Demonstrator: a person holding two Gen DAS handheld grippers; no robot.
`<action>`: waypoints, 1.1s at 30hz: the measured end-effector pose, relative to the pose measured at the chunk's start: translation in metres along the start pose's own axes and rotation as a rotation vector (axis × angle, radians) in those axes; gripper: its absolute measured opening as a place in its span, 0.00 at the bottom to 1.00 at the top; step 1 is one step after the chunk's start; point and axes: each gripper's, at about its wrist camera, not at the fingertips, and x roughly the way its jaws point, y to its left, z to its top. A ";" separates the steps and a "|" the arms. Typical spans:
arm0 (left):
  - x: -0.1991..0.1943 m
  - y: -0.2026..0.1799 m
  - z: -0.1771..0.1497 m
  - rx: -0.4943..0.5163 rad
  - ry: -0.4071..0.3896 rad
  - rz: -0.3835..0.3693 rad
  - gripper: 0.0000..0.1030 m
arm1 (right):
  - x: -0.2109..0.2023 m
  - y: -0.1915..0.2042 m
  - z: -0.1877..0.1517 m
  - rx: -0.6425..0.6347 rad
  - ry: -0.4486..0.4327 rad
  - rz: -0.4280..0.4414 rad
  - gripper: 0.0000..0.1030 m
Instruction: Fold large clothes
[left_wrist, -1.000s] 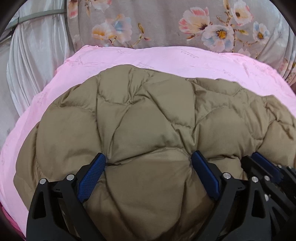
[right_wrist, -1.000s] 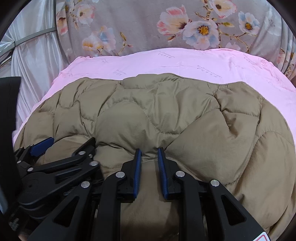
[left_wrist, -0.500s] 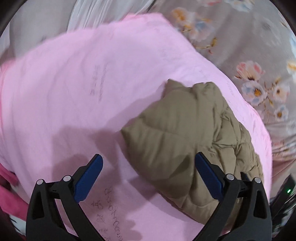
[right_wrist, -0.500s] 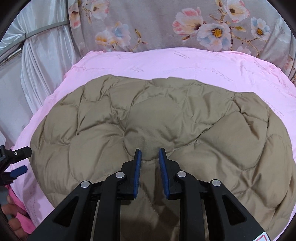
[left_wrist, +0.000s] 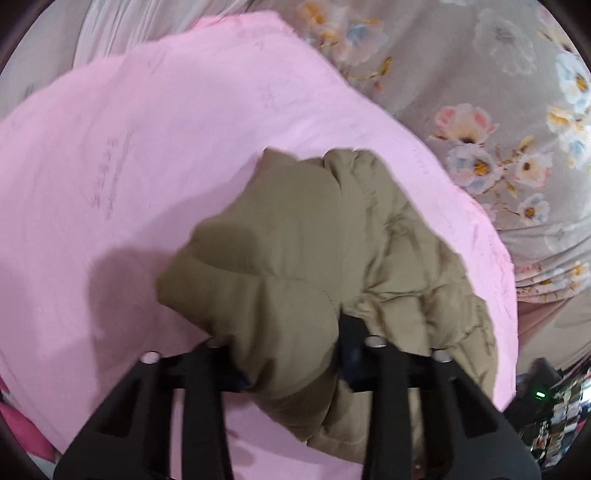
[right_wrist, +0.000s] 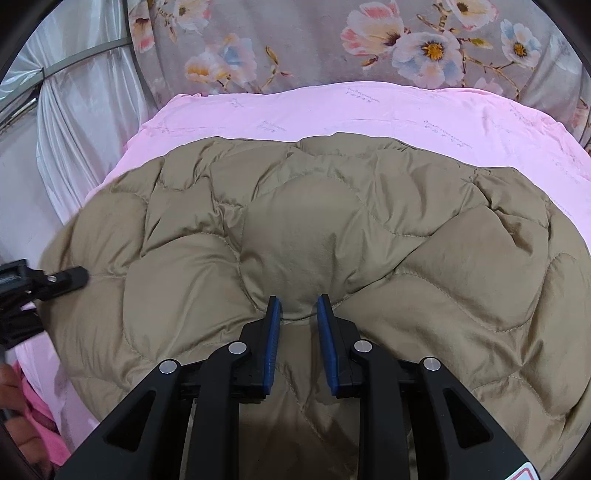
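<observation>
A tan quilted puffer jacket (right_wrist: 332, 236) lies folded on a pink sheet (right_wrist: 332, 110). In the left wrist view the jacket (left_wrist: 303, 258) is seen from its left end, and my left gripper (left_wrist: 291, 354) is shut on that end, with puffy fabric bulging between the fingers. My right gripper (right_wrist: 297, 317) rests on the jacket's near middle with its jaws nearly closed and a ridge of fabric between the blue pads (right_wrist: 274, 332). The left gripper's black tip (right_wrist: 66, 277) shows at the jacket's left edge in the right wrist view.
A grey floral cloth (right_wrist: 369, 37) hangs behind the pink sheet (left_wrist: 110, 166). A white curtain (right_wrist: 81, 129) is at the left. Bright pink fabric (right_wrist: 40, 424) lies at the lower left. Dark clutter (left_wrist: 554, 406) sits at the right edge of the left wrist view.
My left gripper swung out to the jacket's left end, moved in and closed on it. My right gripper stayed on the jacket's near middle, jaws nearly closed as before.
</observation>
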 end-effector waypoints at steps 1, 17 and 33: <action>-0.012 -0.006 0.003 0.015 -0.016 -0.027 0.22 | 0.001 -0.001 0.002 0.014 0.009 0.011 0.23; -0.069 -0.165 -0.021 0.525 -0.193 -0.120 0.14 | -0.020 -0.007 0.019 0.095 0.119 0.203 0.20; -0.059 -0.257 -0.090 0.781 -0.083 -0.282 0.14 | -0.071 -0.079 -0.022 0.198 0.133 0.357 0.19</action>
